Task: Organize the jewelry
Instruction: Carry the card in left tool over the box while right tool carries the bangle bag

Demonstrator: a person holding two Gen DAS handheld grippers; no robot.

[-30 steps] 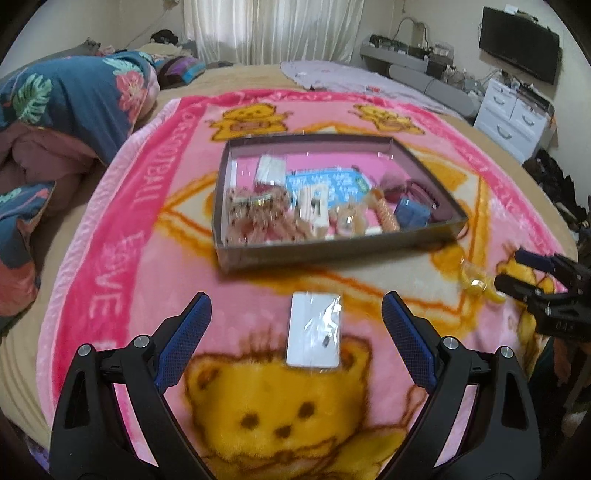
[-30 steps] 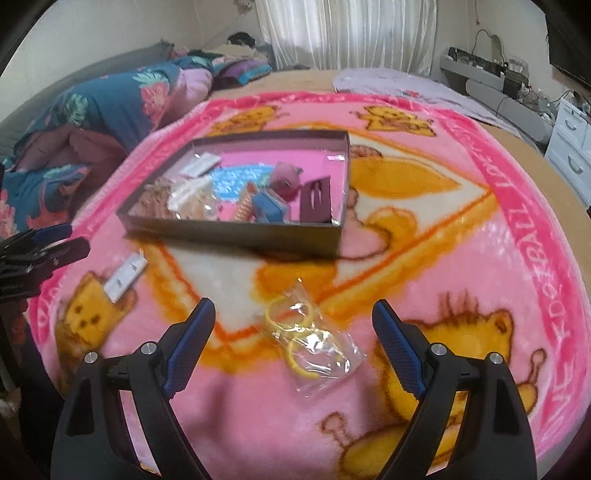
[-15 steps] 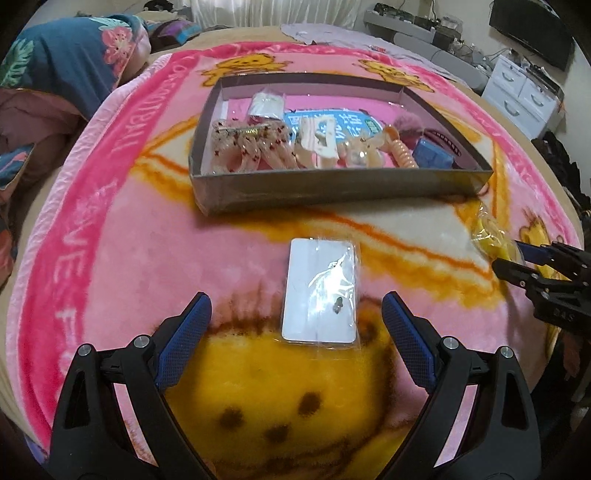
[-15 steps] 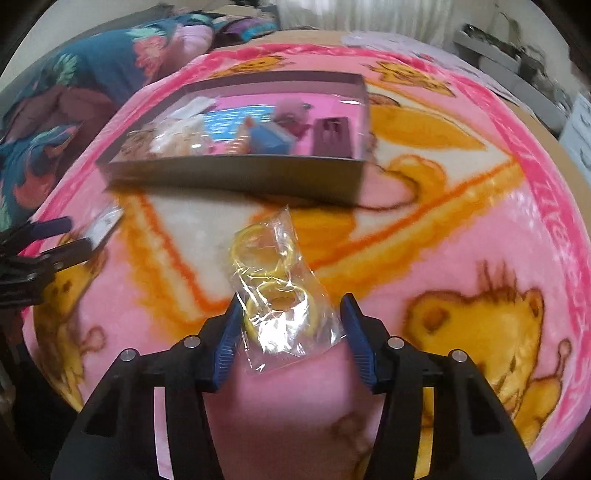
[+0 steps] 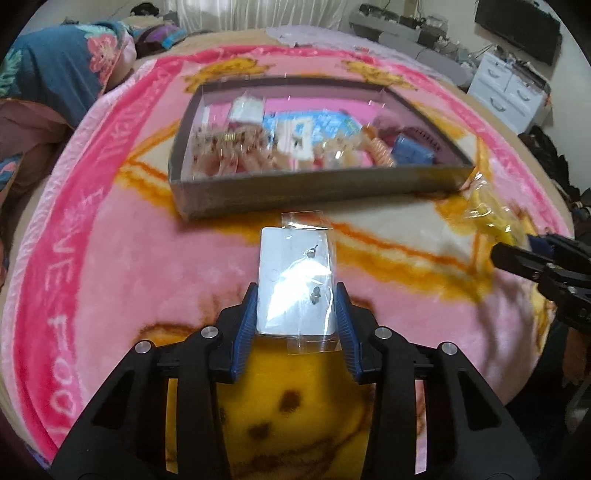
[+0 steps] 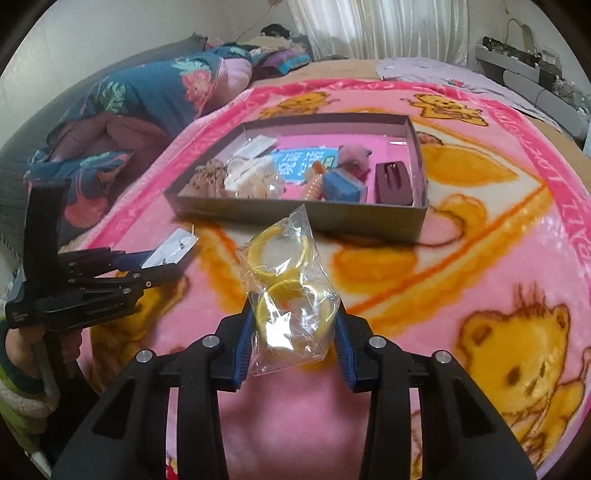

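A white earring card in a clear sleeve (image 5: 291, 266) lies on the pink bear blanket (image 5: 110, 258). My left gripper (image 5: 296, 291) has its jaws closing, and the blue pads press the card's two long edges. A clear bag of yellow rings (image 6: 284, 266) sits between the closing jaws of my right gripper (image 6: 293, 314), with the pads squeezing its sides. The grey open box (image 6: 258, 210) beyond holds several hair clips, packets and a blue box. In the right wrist view the left gripper (image 6: 162, 266) shows at the left with the card (image 6: 177, 240).
A folded floral quilt (image 6: 147, 99) lies to the left of the box. White drawers (image 5: 517, 92) and a dark screen (image 5: 517, 29) stand at the far right. A hand in a striped sleeve (image 6: 18, 354) holds the left gripper. The blanket's edge runs close in front.
Both grippers' jaws have drawn in from wide open onto their items. The left one sank to the card. The right one moved up to the bag, which now stands tilted up.
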